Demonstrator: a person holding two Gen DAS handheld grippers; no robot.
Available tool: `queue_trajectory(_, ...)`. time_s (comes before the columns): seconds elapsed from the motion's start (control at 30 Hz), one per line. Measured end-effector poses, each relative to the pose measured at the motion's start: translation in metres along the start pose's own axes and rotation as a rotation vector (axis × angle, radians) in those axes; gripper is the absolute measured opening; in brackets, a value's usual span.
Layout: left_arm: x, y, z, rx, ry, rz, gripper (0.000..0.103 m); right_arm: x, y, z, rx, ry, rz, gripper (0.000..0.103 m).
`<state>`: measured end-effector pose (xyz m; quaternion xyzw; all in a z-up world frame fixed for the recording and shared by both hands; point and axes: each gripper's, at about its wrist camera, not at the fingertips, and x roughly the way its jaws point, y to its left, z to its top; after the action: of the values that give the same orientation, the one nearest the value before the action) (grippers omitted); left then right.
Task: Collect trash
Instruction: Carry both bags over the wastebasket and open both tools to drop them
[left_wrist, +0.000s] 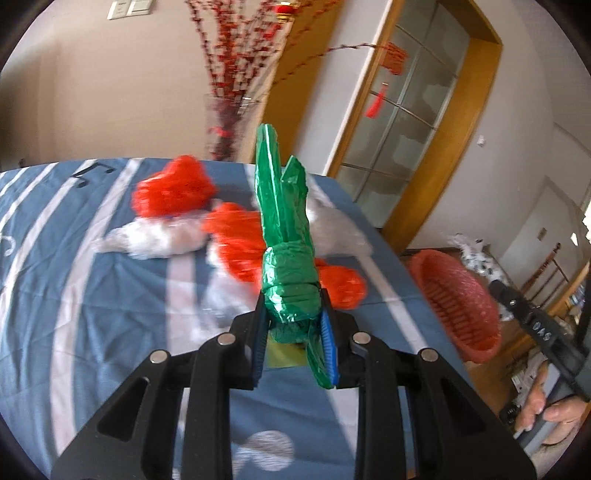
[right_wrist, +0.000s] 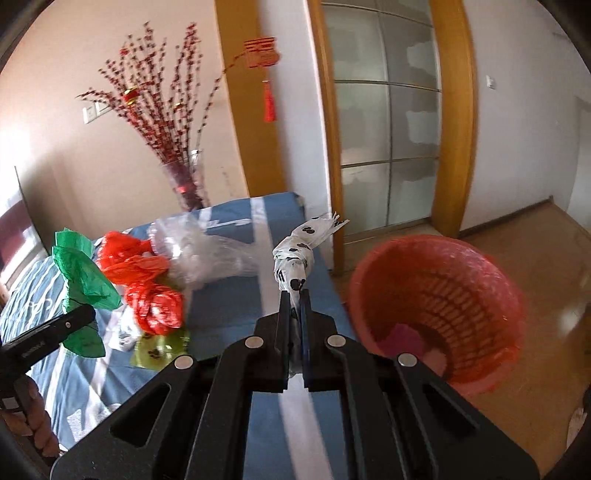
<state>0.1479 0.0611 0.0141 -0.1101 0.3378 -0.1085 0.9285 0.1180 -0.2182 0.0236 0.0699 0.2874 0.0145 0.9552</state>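
Nearest in the left wrist view, the left gripper (left_wrist: 293, 314) is clamped on a knotted green plastic bag (left_wrist: 286, 236), whose twisted ends stand up above the fingers. In the right wrist view, the right gripper (right_wrist: 294, 310) is pinched tight on a thin knotted white bag with black spots (right_wrist: 295, 254).

Both are held over a bed with a blue striped cover (left_wrist: 110, 295). Beyond the grippers lie more crumpled bags: about three red ones (right_wrist: 155, 306), two clear ones (right_wrist: 199, 251), and one flat yellow-green wrapper (right_wrist: 155, 350). Motion blur makes the red and clear counts uncertain.

Just off the bed's right edge stands one red slatted wastebasket (right_wrist: 480, 266), with what looks like a little trash already at the bottom.

Risks, as a judgement: the spotted bag is held only by its narrow tail and could slip free in transit; the light bags could catch on the rim or drift past the basket when released. Farthest back, one vase of red blossom branches (right_wrist: 183, 184) stands against the wall.
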Motion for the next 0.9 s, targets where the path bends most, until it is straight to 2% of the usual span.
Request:
queue_trajectory(0.47, 0.046, -0.105, 0.007, 0.128, 0.06, -0.192, 0.026, -0.007, -0.07, -0.007, 0.124, -0.028, -0.099, 0.005)
queue_trajectory(0.9, 0.105, -0.178, 0.007, 0.197, 0.151, -0.311, 0.026, -0.004, -0.128, -0.013, 0.22, -0.038, -0.157, 0.005)
